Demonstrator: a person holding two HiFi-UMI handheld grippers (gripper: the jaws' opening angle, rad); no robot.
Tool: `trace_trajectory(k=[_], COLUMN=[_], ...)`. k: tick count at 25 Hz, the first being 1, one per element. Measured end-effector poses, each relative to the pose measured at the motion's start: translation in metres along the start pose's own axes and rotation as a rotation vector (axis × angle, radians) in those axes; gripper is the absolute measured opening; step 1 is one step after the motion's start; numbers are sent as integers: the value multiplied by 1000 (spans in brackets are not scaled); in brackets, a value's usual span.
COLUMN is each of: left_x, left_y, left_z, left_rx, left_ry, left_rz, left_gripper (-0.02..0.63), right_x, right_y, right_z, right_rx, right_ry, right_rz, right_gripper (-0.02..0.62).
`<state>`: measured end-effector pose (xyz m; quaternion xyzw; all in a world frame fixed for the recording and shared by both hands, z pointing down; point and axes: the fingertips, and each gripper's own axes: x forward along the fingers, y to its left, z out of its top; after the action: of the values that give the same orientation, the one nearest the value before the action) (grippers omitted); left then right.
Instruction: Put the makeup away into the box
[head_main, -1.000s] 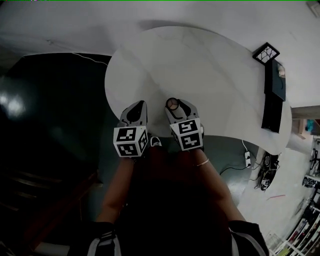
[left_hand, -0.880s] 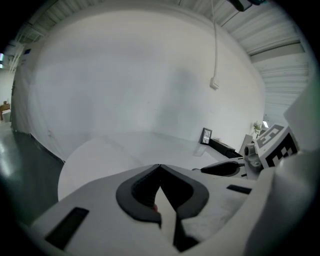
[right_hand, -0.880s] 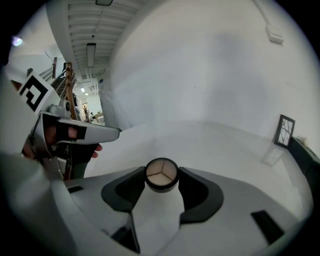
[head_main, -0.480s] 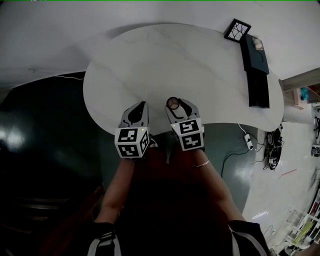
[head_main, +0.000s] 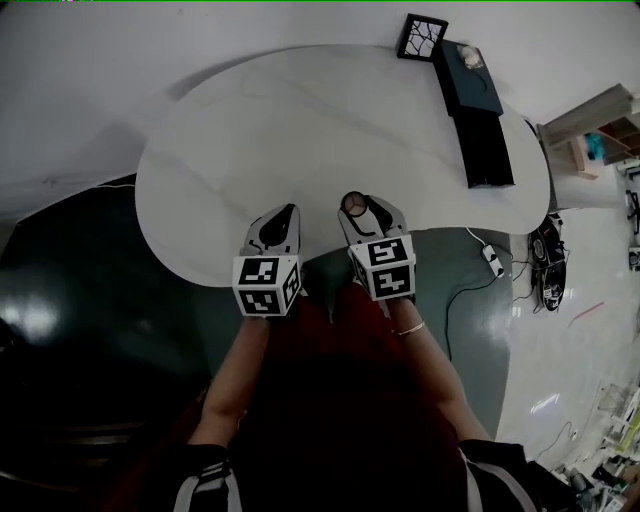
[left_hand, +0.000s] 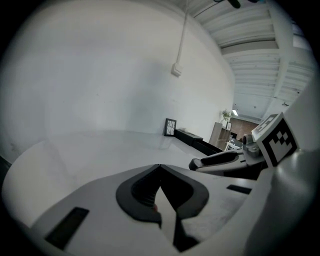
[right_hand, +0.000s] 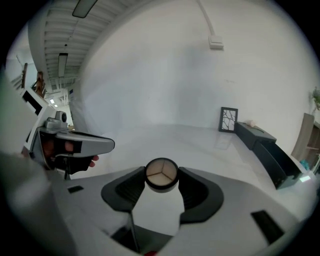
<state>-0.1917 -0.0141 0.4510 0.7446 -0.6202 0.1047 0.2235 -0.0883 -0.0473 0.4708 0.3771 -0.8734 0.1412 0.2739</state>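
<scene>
The person is holding both grippers over the near edge of a white, kidney-shaped table (head_main: 300, 120). The right gripper (right_hand: 161, 176) is gripping a small round black makeup compact with three beige sections (right_hand: 161, 172). Its fingers are standing rather wide apart, and their dark pads are pressing on the compact from both sides. The compact is hanging in the air above the near part of the table. The left gripper (left_hand: 159, 165) is hovering just left of the right one. Its fingers are closed tip to tip and are holding nothing. A long black box (head_main: 478, 120) is lying at the far right of the table, well apart from the compact. A small black picture frame with a white branching pattern (head_main: 422, 37) is standing just beyond the far end of the box. A white power strip (head_main: 493, 260) is lying on the dark floor at the right.
</scene>
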Motion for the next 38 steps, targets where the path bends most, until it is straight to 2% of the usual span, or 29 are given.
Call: trace_trajectory(k=[10, 22, 38], left_x=[56, 115, 170], left_y=[-89, -165, -221], left_z=[8, 21, 33], left_rx=[71, 121, 164], left_ry=[23, 31, 49], left_rz=[-112, -200, -252], left_gripper=[22, 21, 22], right_x=[-40, -68, -88], right_y=[-99, -187, -270], right_z=[-29, -45, -47], right_rx=[82, 124, 151], right_ry=[-4, -11, -18], right_rz=[-122, -214, -295], right_gripper=[221, 221, 221])
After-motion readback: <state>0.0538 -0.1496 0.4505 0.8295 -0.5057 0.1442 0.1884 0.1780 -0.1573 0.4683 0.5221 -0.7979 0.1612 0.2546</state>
